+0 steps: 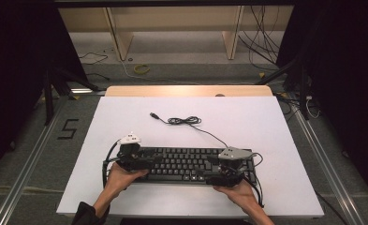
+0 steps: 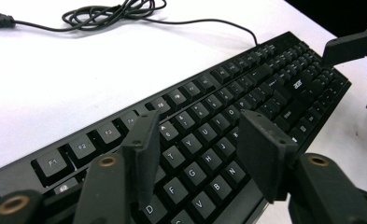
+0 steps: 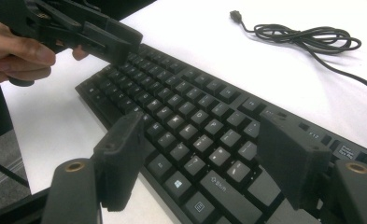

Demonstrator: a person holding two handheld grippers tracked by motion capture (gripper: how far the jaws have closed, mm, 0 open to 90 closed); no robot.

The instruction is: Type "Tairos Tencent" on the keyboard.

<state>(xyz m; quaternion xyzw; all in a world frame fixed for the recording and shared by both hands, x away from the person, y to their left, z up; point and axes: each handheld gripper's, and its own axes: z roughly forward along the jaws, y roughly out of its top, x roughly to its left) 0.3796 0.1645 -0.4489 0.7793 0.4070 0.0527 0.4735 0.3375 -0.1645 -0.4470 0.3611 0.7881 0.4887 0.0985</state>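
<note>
A: Where are the hands?
B: Left hand point(image 1: 121, 177) sits near seven o'clock, right hand point(image 1: 235, 190) near five, forearms entering from six.
A: And the grippers?
B: Left gripper point(image 2: 200, 154) has its jaws spread apart; right gripper point(image 3: 204, 161) likewise, jaws wide. Both seem tilted downward, though the high view is too small to be sure.

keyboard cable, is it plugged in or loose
Loose. The keyboard cable lies partly coiled on the white table, and its USB plug rests bare on the surface, joined to nothing.
</note>
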